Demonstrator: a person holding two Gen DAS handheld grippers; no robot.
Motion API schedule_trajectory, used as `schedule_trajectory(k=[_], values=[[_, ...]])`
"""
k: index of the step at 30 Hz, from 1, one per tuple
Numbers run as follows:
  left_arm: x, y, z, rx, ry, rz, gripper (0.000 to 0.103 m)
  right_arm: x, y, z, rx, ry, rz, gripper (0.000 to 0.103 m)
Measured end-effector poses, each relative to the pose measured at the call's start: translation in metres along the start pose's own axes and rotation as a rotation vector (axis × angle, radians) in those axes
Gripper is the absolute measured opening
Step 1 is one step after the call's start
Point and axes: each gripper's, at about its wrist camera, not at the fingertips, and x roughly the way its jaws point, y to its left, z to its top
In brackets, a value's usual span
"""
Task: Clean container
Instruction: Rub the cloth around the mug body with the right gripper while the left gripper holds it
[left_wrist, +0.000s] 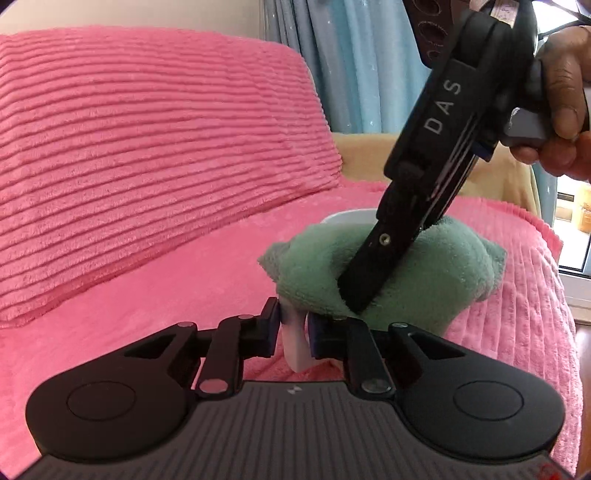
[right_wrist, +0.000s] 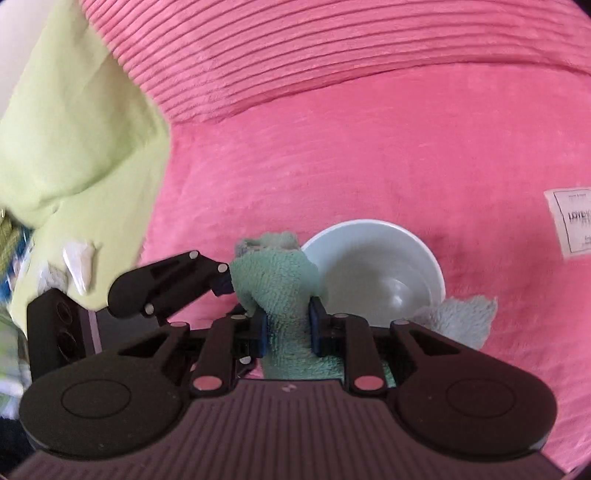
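Over the white cup (right_wrist: 373, 273) the right gripper (right_wrist: 288, 325) tilts down, clenched on green cloth (right_wrist: 284, 280) (left gripper (left_wrist: 293, 328) pinches the cup's handle (left_wrist: 294, 343))

Soft daylight, strong fisheye, some blur at the edges

In my left wrist view light enters from the window (left_wrist: 570, 236) at the right edge, overexposed there; the pink cover (left_wrist: 147, 155) is evenly bright with weak shadows. In my right wrist view the green cloth (right_wrist: 74, 129) at the left is smeared by motion, the label (right_wrist: 570, 229) at the right edge is unsharp, and the corners go dark and curved.
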Motion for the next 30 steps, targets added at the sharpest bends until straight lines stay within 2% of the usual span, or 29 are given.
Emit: schedule_trajectory(k=[2, 5, 8, 11, 14, 15, 18, 19, 23, 26, 29, 30], values=[[0.005, -0.001, -0.001, 0.006, 0.022, 0.012, 0.015, 0.003, 0.012, -0.002, -0.140, 0.021, -0.030, 0.018], [0.009, 0.001, -0.002, -0.011, 0.042, 0.011, 0.017, 0.000, 0.035, -0.003, -0.420, 0.084, -0.097, 0.017], [0.012, -0.002, -0.004, 0.013, 0.048, 0.026, 0.020, 0.008, 0.053, -0.006, -0.717, 0.171, -0.151, 0.017], [0.013, -0.005, -0.007, 0.038, 0.050, 0.038, 0.022, 0.006, 0.068, -0.015, -0.955, 0.278, -0.189, 0.018], [0.014, -0.007, -0.007, 0.058, 0.043, 0.044, 0.022, -0.003, 0.071, -0.021, -1.098, 0.363, -0.227, 0.019], [0.014, -0.009, -0.007, 0.073, 0.040, 0.049, 0.023, -0.006, 0.070, -0.020, -1.104, 0.370, -0.229, 0.020], [0.015, -0.016, -0.009, 0.129, 0.037, 0.076, 0.023, -0.015, 0.065, -0.016, -1.064, 0.358, -0.220, 0.020], [0.016, -0.019, -0.010, 0.145, 0.037, 0.083, 0.023, -0.018, 0.063, -0.015, -1.008, 0.340, -0.208, 0.020], [0.015, -0.026, -0.011, 0.186, 0.030, 0.110, 0.022, -0.019, 0.033, -0.012, -0.633, 0.176, -0.086, 0.018], [0.014, -0.026, -0.010, 0.183, 0.030, 0.113, 0.022, -0.019, 0.013, -0.015, -0.352, 0.006, -0.008, 0.015], [0.015, -0.029, -0.010, 0.186, 0.031, 0.120, 0.022, -0.018, -0.001, -0.022, -0.092, -0.145, 0.018, 0.015], [0.015, -0.030, -0.010, 0.193, 0.029, 0.126, 0.022, -0.017, -0.001, -0.023, -0.061, -0.170, 0.009, 0.015]])
